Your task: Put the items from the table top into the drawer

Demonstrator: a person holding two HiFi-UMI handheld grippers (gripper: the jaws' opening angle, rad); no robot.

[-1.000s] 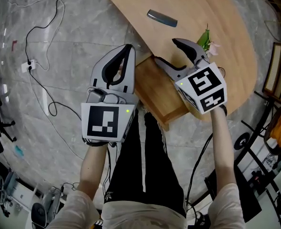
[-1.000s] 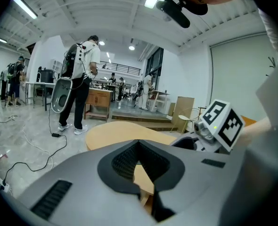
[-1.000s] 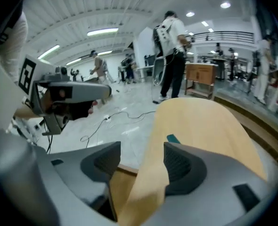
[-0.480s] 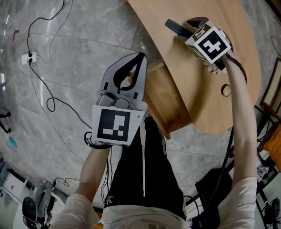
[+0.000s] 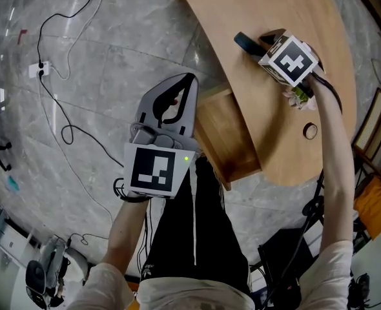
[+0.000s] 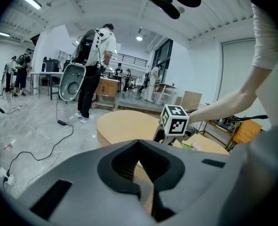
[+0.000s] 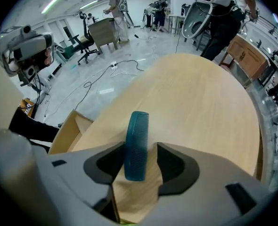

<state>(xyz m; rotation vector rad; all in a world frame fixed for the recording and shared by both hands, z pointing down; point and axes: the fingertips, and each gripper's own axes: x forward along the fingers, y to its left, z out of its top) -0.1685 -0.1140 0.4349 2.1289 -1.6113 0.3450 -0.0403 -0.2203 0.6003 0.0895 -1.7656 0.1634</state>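
Note:
A dark teal comb [image 7: 136, 142] lies on the round wooden table [image 5: 268, 5], one end showing past my right gripper [image 5: 263, 44] in the head view as the comb [image 5: 243, 41]. That gripper points steeply down over it. Its jaws are closing with the comb standing between them, and a gap still shows on the right side. The open wooden drawer [image 5: 226, 131] juts out under the table's near edge. My left gripper [image 5: 189, 77] hovers left of the drawer, fingers together, holding nothing. The left gripper view looks past the left gripper [image 6: 139, 142] at the right gripper's marker cube [image 6: 174, 120].
A small green and pink item [image 5: 299, 95] lies on the table beside my right wrist, and a small ring [image 5: 310, 131] sits near the table's right edge. Cables [image 5: 61, 57] trail over the grey floor on the left. People stand far off in the room.
My right gripper swung from beside the drawer out over the table, tipped downward and came down around the comb. My left gripper drifted slightly and stayed shut.

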